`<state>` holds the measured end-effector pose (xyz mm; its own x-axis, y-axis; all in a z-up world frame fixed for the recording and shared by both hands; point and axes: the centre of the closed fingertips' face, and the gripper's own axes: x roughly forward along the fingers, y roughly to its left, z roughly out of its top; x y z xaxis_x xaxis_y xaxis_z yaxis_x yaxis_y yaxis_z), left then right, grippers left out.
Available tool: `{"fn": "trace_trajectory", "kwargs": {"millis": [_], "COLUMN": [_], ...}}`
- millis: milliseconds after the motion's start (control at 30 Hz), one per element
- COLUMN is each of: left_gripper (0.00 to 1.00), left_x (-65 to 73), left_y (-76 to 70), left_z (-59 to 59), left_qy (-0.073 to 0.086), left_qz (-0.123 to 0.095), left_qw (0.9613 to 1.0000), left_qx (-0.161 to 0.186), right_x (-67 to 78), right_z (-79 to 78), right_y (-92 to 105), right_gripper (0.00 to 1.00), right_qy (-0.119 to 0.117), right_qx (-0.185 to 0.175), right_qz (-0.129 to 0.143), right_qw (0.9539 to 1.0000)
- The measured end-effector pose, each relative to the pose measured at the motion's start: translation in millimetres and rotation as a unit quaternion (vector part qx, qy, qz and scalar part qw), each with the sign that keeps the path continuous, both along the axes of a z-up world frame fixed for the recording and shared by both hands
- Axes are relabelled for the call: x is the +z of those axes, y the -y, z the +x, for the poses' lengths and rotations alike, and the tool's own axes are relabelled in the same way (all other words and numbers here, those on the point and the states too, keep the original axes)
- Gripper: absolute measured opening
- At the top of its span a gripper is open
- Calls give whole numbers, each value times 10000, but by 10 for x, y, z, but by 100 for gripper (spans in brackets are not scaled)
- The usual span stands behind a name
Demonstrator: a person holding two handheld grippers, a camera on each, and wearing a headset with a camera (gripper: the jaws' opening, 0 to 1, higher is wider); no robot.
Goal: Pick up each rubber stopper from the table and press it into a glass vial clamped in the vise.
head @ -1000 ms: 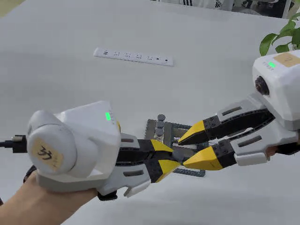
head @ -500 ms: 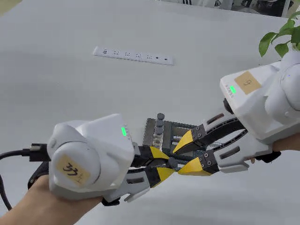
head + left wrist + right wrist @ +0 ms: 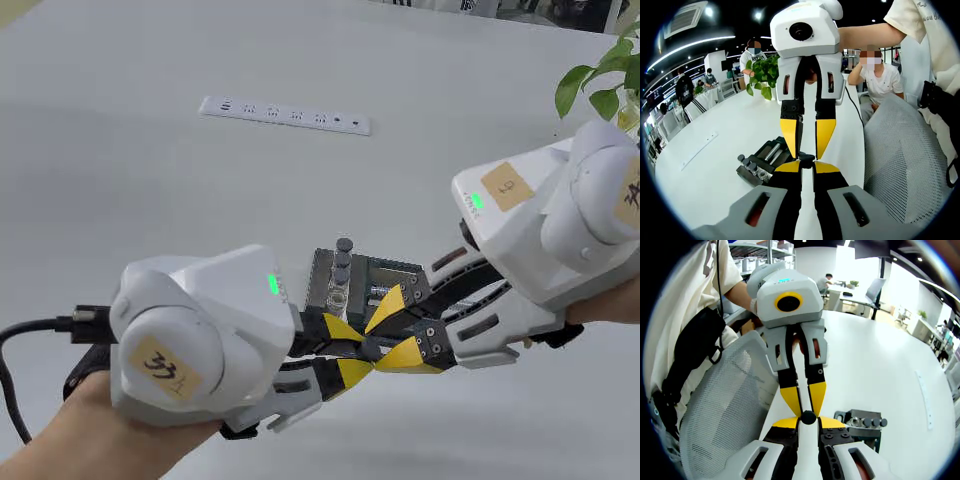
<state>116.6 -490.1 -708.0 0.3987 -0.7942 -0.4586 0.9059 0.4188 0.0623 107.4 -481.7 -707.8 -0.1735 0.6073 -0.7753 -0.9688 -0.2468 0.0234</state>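
The vise (image 3: 392, 270) sits on the grey table (image 3: 150, 200), just beyond the two grippers. It clamps a short row of glass vials (image 3: 338, 296) running near to far. The far ones carry dark stoppers (image 3: 344, 246). The nearest one looks like bare glass, though it is too small to be sure.

The loose stopper (image 3: 371, 347) is off the table, held in the air in front of the vise where the two sets of yellow tips meet.

The left gripper (image 3: 362, 350) reaches in from the near left, level and pointing right. Its jaws narrow to a V and are clamped on the stopper (the right gripper view shows this best).

The right gripper (image 3: 380, 345) comes from the right and slants down toward the left, tip to tip with the other. Its jaws stand on either side of the same stopper, and I cannot tell whether they press on it.

A bare forearm (image 3: 60, 445) backs the left gripper, and a black cable (image 3: 25, 330) trails from it.

A white power strip (image 3: 285, 117) lies far back on the table. A leafy plant (image 3: 600, 85) stands at the far right.
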Motion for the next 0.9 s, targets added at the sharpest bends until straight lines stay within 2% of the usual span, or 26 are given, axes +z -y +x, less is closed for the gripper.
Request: {"fn": "trace_trajectory", "kwargs": {"millis": [200, 500, 900], "left_gripper": [4, 4, 7], "left_x": [-8, -5, -20], "left_y": [4, 3, 9], "left_z": [4, 7, 0], "left_qy": [-36, -67, -84], "left_qz": [-29, -63, -75], "left_qw": [10000, 10000, 9999], "left_qx": [16, 35, 64], "right_x": [6, 14, 10], "right_z": [-9, -13, -23], "right_y": [-3, -18, -19], "right_gripper": [8, 7, 7], "right_qy": [-8, 134, 107], "right_qx": [4, 132, 189], "right_qz": [-6, -2, -67], "right_qw": [10000, 9998, 9997]}}
